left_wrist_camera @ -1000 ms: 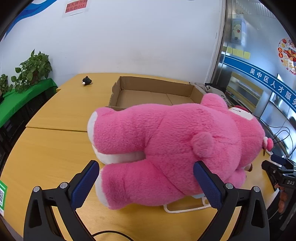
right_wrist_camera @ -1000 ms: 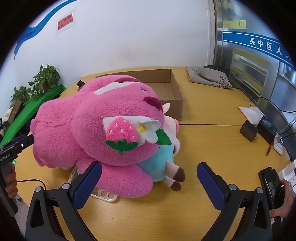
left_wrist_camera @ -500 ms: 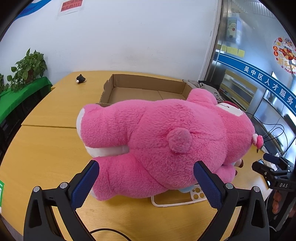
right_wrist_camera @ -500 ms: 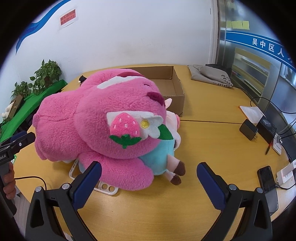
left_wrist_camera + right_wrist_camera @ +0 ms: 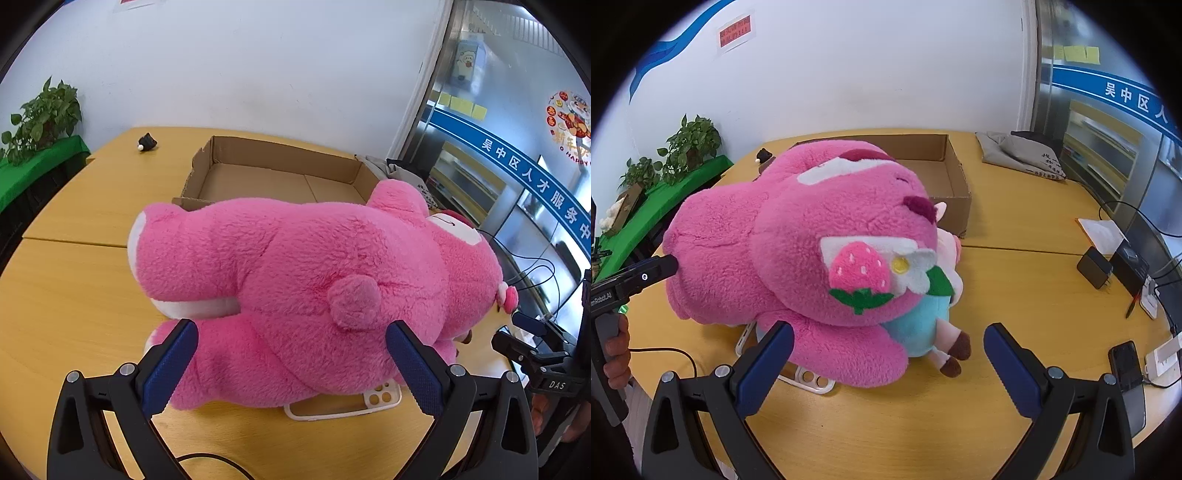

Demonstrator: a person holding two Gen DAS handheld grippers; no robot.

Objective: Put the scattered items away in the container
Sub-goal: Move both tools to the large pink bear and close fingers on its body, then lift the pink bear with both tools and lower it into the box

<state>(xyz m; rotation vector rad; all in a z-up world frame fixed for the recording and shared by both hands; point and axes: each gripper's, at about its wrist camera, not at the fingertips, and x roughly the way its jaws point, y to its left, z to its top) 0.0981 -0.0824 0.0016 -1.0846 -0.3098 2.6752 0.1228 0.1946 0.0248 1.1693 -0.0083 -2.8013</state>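
Note:
A big pink plush bear (image 5: pixel 314 288) lies on its side on the wooden table (image 5: pixel 74 288), partly over a white phone case (image 5: pixel 343 406) and a smaller plush in a light blue outfit (image 5: pixel 934 325). An open cardboard box (image 5: pixel 280 181) stands just behind it. My left gripper (image 5: pixel 291 365) is open, its jaws straddling the bear's back end without closing on it. My right gripper (image 5: pixel 890 365) is open in front of the bear's head (image 5: pixel 842 251), its jaws either side of the bear's arm and the small plush's feet.
A small black object (image 5: pixel 147 142) lies at the table's far left. A grey bag (image 5: pixel 1019 155), a charger (image 5: pixel 1095 267), a phone (image 5: pixel 1126 365), papers and cables lie on the right side. Potted plants (image 5: pixel 690 144) stand on a green shelf at left.
Both grippers have moved closer to the bear; the left one has shifted so the bear's rear lies between its jaws. Both stay open. The bear has not moved.

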